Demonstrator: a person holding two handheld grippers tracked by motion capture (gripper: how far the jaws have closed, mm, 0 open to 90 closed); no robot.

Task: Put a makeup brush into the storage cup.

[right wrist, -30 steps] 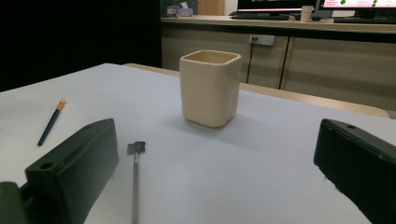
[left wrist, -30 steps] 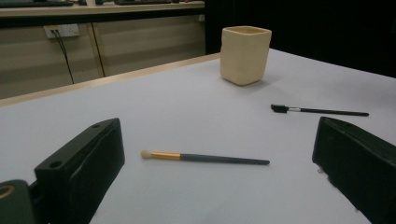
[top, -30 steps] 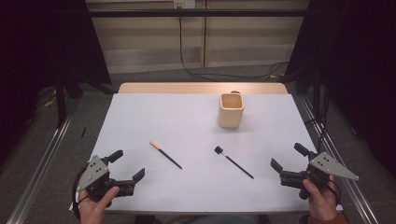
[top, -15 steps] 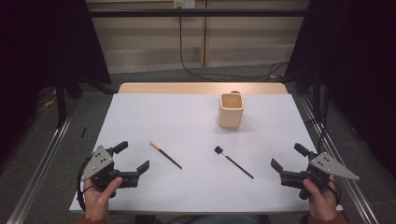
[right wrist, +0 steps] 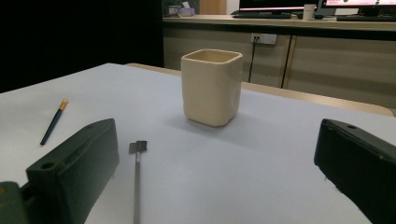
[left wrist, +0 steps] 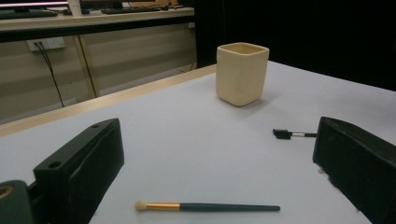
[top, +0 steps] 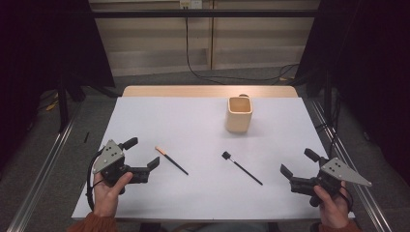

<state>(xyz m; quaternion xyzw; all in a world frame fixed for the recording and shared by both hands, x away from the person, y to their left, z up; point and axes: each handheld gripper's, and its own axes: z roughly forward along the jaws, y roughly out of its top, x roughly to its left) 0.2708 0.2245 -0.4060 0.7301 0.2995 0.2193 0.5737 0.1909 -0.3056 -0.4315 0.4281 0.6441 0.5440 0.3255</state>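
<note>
A cream square cup (top: 239,114) stands upright on the far right part of the white table (top: 183,121). A thin brush with an orange ferrule (top: 171,162) lies left of centre, and a black brush with a flat head (top: 243,170) lies right of centre. My left gripper (top: 142,153) is open just left of the orange-tipped brush, which lies between its jaws in the left gripper view (left wrist: 205,206). My right gripper (top: 297,162) is open near the table's right front corner, right of the black brush (right wrist: 137,182), and faces the cup (right wrist: 212,87).
A wooden strip (top: 208,91) runs along the table's far edge. Metal rails (top: 43,169) flank both sides of the table. Cables (top: 203,72) run over the floor behind, and dark curtains (top: 38,43) hang at both sides.
My left gripper has moved forward and slightly right, closer to the orange-tipped brush. The right gripper, both brushes and the cup have stayed still.
</note>
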